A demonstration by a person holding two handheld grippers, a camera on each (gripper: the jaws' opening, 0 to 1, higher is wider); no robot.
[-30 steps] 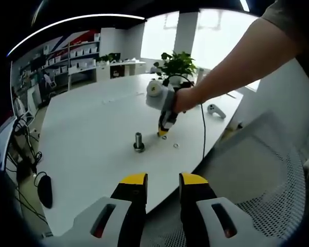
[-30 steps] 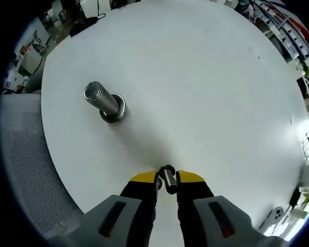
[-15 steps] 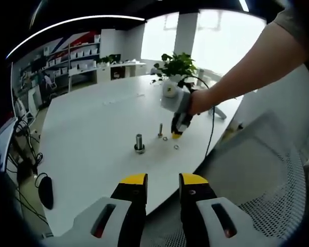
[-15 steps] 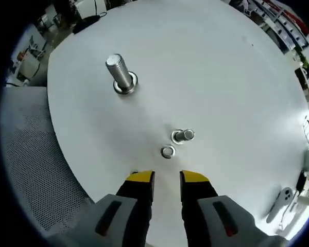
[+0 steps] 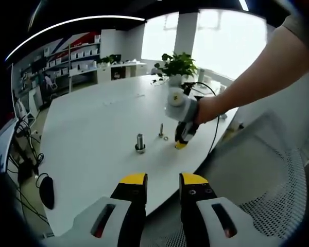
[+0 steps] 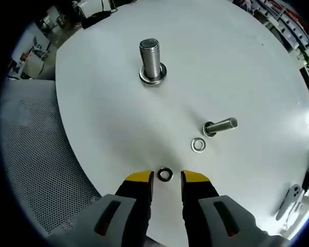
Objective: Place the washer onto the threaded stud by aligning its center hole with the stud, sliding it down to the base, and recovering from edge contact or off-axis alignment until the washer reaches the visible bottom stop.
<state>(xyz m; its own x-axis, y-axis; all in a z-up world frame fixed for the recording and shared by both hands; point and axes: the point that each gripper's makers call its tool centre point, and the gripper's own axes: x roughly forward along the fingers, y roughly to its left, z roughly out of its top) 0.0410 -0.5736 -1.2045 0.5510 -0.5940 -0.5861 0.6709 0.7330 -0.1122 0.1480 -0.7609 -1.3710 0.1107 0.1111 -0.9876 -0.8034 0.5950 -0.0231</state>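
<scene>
A small threaded stud (image 6: 220, 126) stands upright on the white table (image 6: 237, 56); in the left gripper view this small stud (image 5: 160, 129) is beside a bigger one. A silver washer (image 6: 198, 145) lies flat close to its base. A darker washer (image 6: 165, 174) lies on the table between the tips of my right gripper (image 6: 166, 177), which is open and not touching it. The right gripper (image 5: 181, 143), held by a hand, points down at the table near the edge. My left gripper (image 5: 163, 180) is open and holds nothing, well back from the table.
A larger threaded stud (image 6: 151, 60) stands further in on the table, a washer at its base. A white controller (image 6: 294, 195) lies near the far edge. A mesh chair (image 6: 36, 149) is beside the table edge. A potted plant (image 5: 177, 64) stands at the back.
The right gripper opened and let go of the small stud, leaving it upright. It then drew back toward the table edge and came down over the dark washer. The left gripper stayed put.
</scene>
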